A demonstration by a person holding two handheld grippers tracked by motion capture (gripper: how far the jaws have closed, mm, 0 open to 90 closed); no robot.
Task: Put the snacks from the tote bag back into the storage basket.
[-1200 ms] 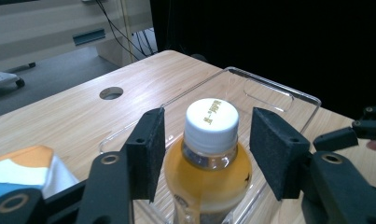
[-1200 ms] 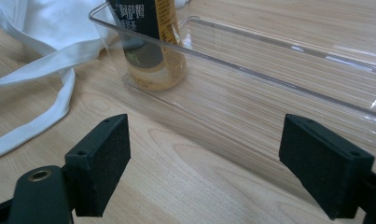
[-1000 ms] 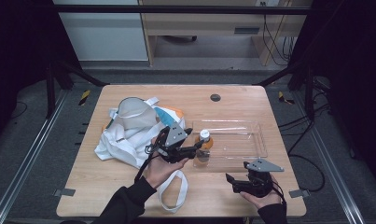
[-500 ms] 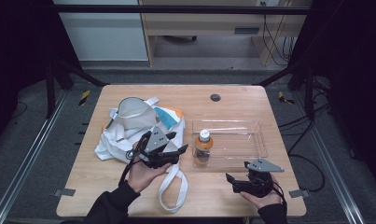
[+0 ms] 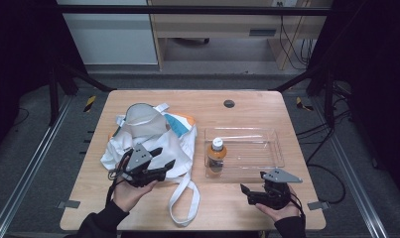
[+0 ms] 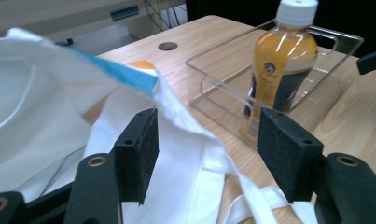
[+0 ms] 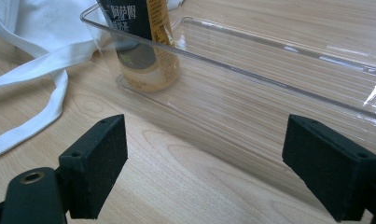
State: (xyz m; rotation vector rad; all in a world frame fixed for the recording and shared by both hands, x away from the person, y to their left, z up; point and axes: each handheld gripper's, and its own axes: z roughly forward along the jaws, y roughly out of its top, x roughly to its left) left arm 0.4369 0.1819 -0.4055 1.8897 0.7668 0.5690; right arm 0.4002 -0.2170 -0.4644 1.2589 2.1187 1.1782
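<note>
The left gripper hangs over the near edge of the white tote bag, jaws spread wide with nothing between them — in its own view the cloth lies loose beneath the pads. The bag's strap loops toward the table's near edge. Right of it, an orange drink bottle stands upright in the left end of a clear tray. The right gripper sits near the tray's front wall — jaws wide apart, empty.

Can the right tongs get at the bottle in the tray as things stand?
Probably yes: the right tongs are open, the bottle stands upright in the clear tray's left end, top exposed. From the side, the wall intervenes.
</note>
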